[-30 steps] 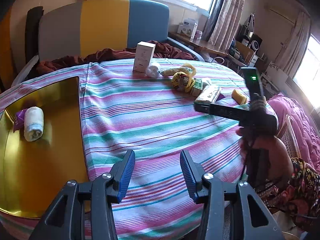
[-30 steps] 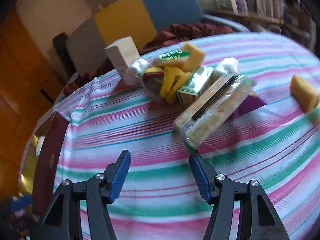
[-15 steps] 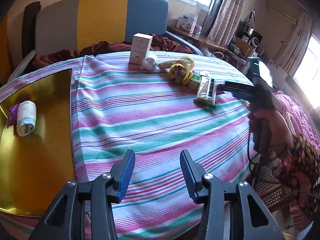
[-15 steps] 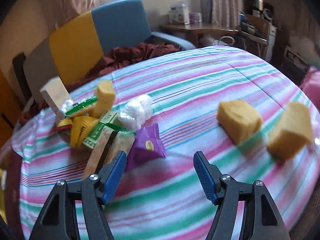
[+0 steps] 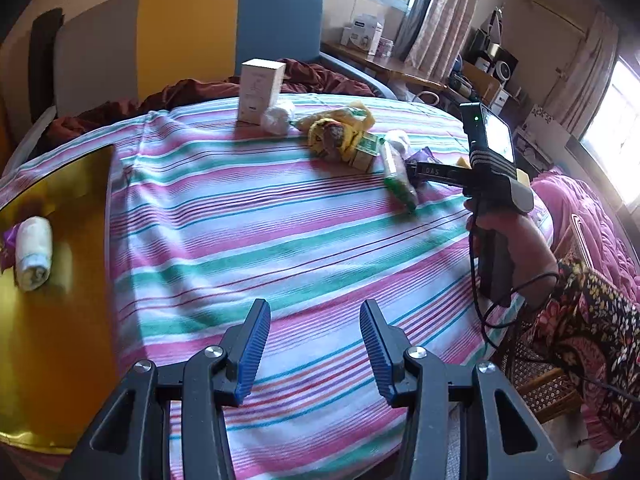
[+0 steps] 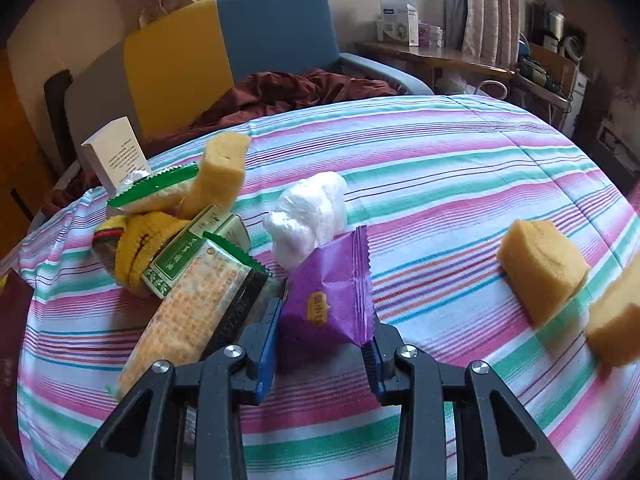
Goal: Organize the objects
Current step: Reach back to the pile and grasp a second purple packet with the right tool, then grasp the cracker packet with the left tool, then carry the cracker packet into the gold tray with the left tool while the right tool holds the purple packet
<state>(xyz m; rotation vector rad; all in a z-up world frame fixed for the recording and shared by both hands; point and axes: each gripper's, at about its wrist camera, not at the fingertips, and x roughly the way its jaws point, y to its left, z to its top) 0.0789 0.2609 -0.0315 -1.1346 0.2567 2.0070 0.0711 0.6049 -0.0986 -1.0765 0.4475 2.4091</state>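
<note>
right tongs (image 6: 322, 344) have just closed on purple packet (image 6: 330, 292); left tongs (image 5: 314, 344) spread, empty.

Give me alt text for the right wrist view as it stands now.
The right gripper, jaws just closing, clamps a purple snack packet on the striped tablecloth. Left of it lie a cracker pack, a green box and a white wad; two yellow sponges sit right.

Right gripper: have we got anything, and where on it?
Yes: the right gripper has just closed on the purple snack packet, pads on its two side edges near its lower end.
</note>
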